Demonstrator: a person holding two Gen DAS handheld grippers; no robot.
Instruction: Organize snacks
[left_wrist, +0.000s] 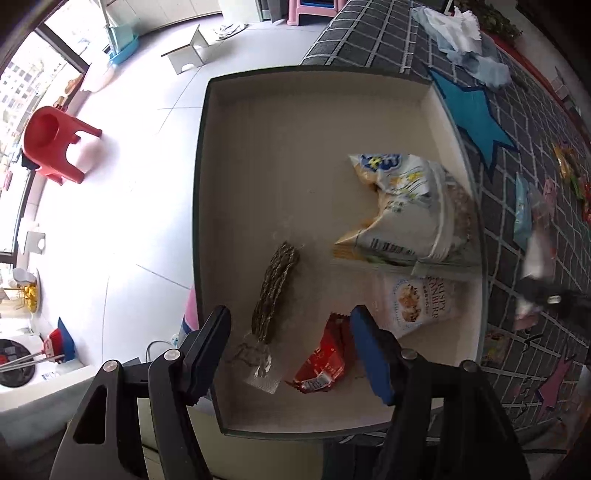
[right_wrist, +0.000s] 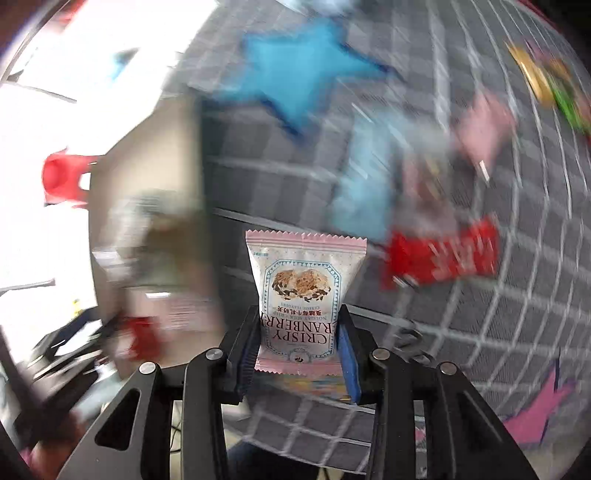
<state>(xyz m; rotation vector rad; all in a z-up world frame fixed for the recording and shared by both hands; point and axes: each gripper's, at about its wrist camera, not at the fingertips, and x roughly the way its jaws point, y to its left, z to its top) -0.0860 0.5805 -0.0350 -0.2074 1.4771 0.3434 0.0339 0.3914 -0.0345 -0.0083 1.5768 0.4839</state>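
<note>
A shallow beige box (left_wrist: 258, 147) lies below my left gripper (left_wrist: 291, 343), which is open and holds nothing. Inside the box are a large white and yellow bag (left_wrist: 402, 206), a pink "Crispy Cranberry" packet (left_wrist: 417, 302), a red packet (left_wrist: 321, 365) and a dark strip in clear wrap (left_wrist: 273, 291). My right gripper (right_wrist: 295, 347) is shut on another pink cranberry packet (right_wrist: 299, 291), held upright above the grey checked mat (right_wrist: 498, 332). Blurred behind it on the mat lie a red packet (right_wrist: 443, 254), a blue packet (right_wrist: 362, 199) and a pink packet (right_wrist: 484, 125).
The box sits at the edge of the checked mat (left_wrist: 369, 33), which has a blue star (left_wrist: 476, 118) printed on it and crumpled cloth (left_wrist: 461, 37) at its far end. A red plastic stool (left_wrist: 55, 144) stands on the white floor to the left. More small packets (left_wrist: 565, 166) lie right.
</note>
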